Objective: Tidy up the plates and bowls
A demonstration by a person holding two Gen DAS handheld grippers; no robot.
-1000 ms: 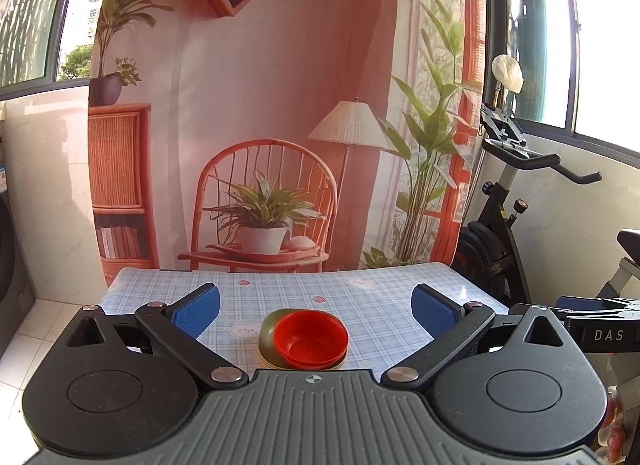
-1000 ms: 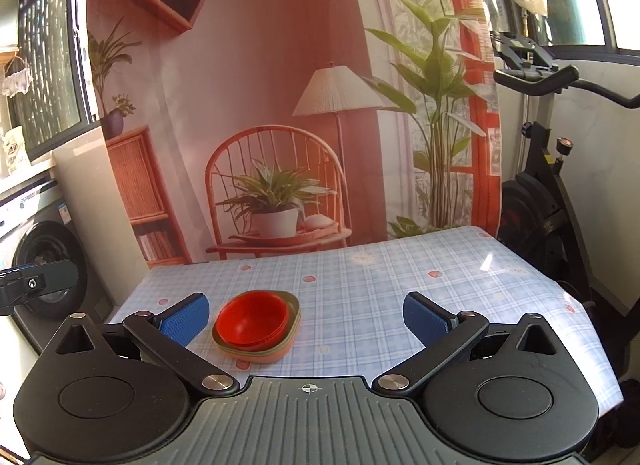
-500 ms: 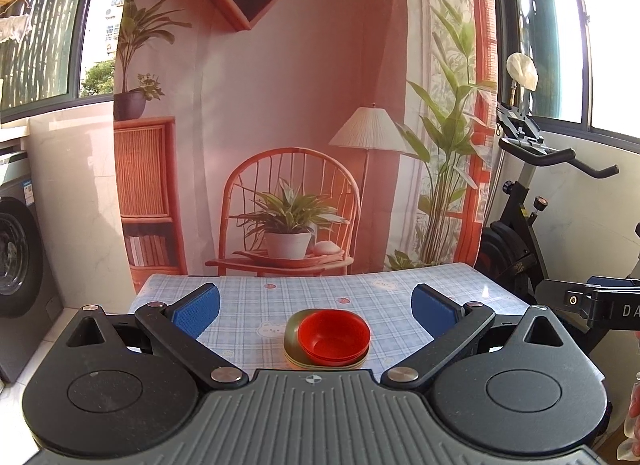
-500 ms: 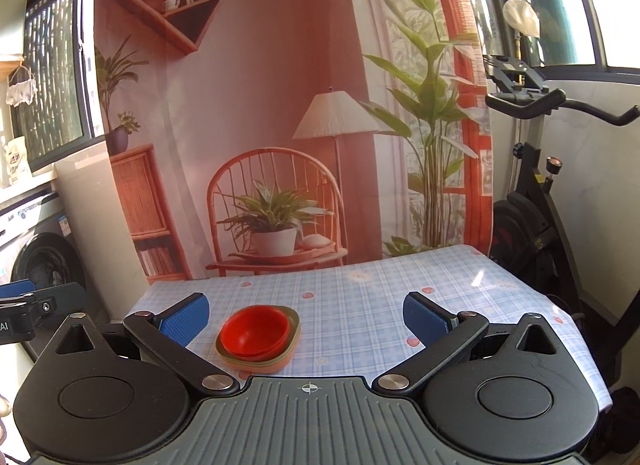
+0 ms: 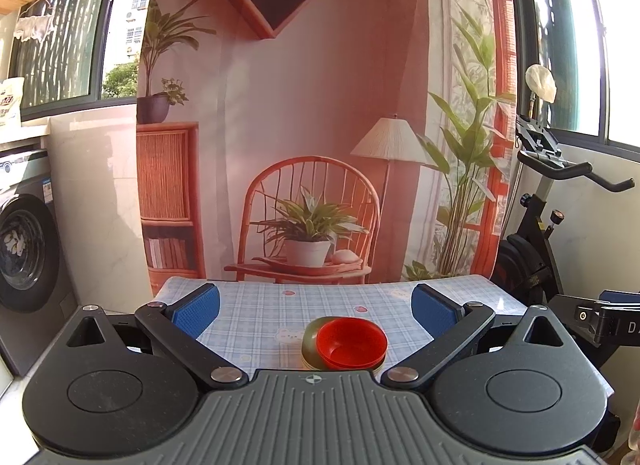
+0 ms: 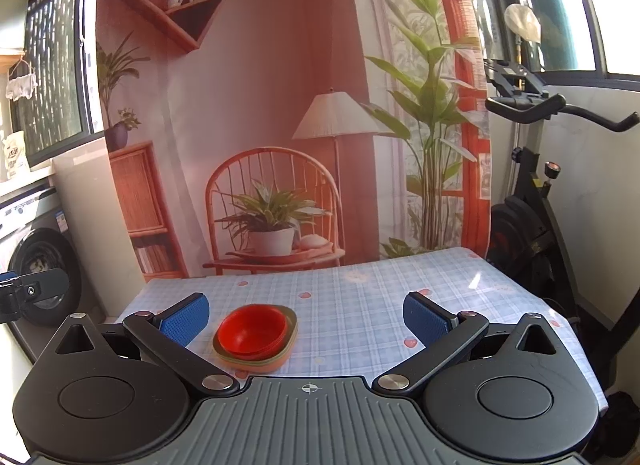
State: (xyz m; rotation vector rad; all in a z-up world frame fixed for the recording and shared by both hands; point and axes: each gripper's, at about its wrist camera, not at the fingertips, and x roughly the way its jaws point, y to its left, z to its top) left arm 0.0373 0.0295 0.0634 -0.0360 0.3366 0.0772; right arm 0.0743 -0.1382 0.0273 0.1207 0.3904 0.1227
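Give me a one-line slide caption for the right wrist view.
Open right gripper held above the checked tablecloth, with the red bowls nested on stacked plates left of centre.

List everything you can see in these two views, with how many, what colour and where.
bowls: at least two, red, nested on top of the stack on the table
plates: olive-green over orange, exact count unclear, under the bowls
table: one, blue-and-white checked cloth, in front of the backdrop
backdrop: one, pink printed room scene, behind the table
exercise bike: one, black, right of the table
washing machine: one, grey, far left
left gripper: one, black with blue pads, open, empty, held back from the stack
right gripper: one, black with blue pads, open, empty, held back from the stack
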